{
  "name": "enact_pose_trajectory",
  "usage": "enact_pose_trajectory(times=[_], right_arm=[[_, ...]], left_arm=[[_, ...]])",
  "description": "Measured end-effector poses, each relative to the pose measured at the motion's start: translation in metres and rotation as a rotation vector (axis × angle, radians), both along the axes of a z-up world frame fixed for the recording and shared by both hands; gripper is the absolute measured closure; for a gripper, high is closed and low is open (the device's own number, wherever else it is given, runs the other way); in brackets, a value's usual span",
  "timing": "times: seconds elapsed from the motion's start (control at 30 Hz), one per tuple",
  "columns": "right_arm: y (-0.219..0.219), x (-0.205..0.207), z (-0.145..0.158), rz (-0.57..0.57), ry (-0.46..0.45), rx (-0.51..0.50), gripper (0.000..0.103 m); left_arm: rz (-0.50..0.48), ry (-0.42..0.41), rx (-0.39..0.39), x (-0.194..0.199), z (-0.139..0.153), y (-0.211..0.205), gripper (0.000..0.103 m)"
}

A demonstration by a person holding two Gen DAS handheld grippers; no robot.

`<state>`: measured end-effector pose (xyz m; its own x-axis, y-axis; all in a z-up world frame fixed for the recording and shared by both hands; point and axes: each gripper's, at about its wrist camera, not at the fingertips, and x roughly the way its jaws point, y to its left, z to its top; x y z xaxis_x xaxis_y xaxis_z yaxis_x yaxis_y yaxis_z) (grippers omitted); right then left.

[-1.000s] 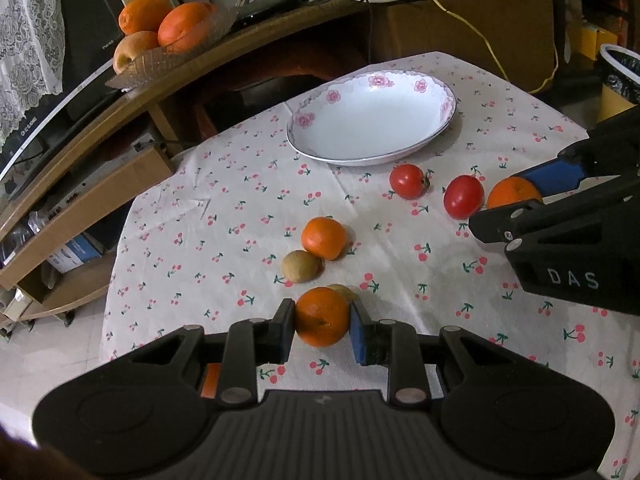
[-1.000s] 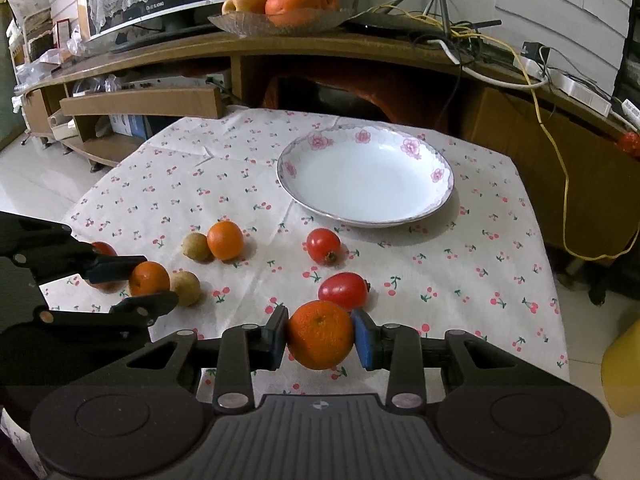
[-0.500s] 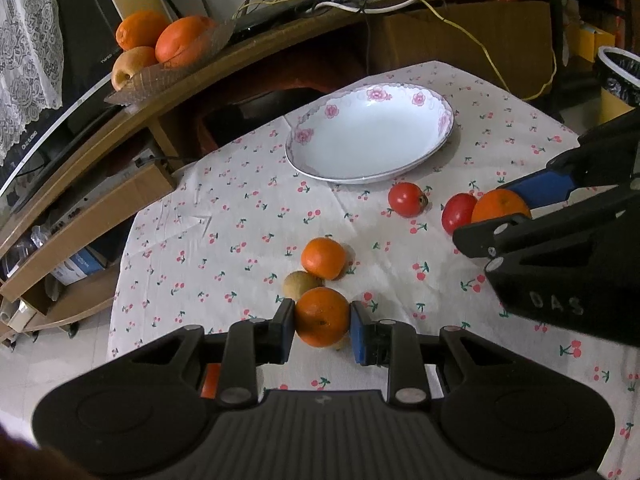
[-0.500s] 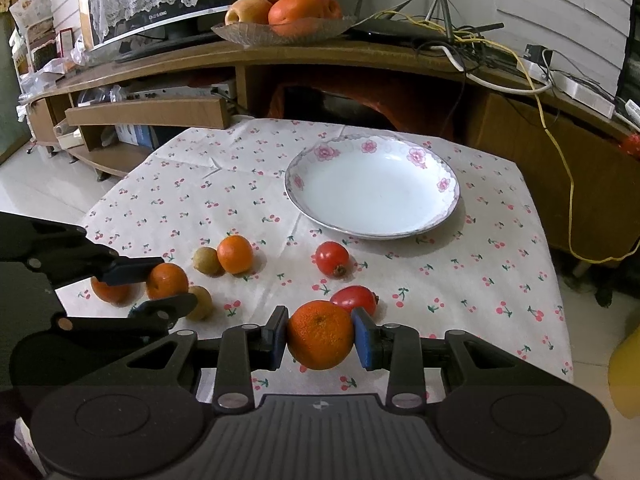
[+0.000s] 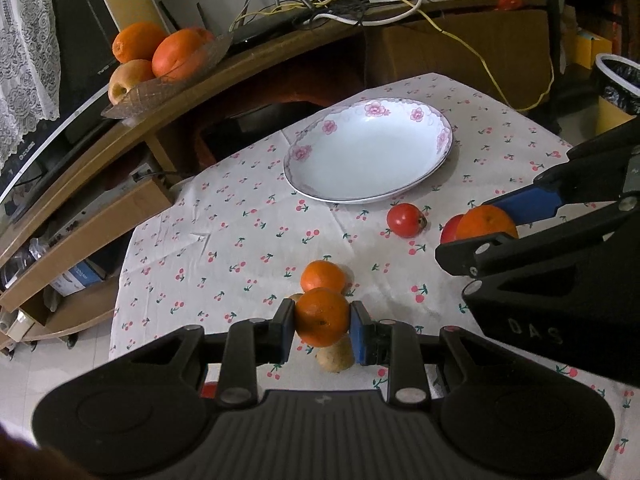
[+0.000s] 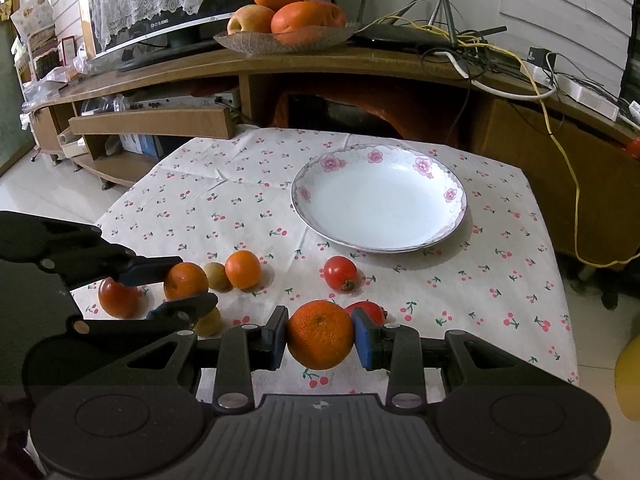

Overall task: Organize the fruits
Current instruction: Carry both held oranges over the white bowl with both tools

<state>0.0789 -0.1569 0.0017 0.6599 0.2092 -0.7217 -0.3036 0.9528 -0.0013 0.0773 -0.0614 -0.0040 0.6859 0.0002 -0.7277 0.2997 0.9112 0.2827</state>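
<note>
Left gripper (image 5: 322, 326): clamped on a small orange (image 5: 322, 317), held above the surface (image 5: 224, 240).
Right gripper (image 6: 320, 336): clamped on a larger orange (image 6: 320, 335), also clear of the surface.
Dish (image 6: 452, 216): white, floral rim, nothing in it, at the far side of the cloth.
Loose fruit: a third orange (image 6: 242, 269) touching a kiwi (image 6: 215, 276); a red fruit (image 6: 340, 273) just before the dish; another kiwi (image 5: 335, 356) below the left gripper.
</note>
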Motion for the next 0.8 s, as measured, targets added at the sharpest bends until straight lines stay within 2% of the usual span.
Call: enact_pose_trajectory(times=[0.8], right_arm=[[-0.0029,0.0058,0.0018,-0.014,0.009,0.03,0.069]], left_arm=[[-0.024,-0.006,-0.008,0.0086,0.0015,-0.007,0.069]])
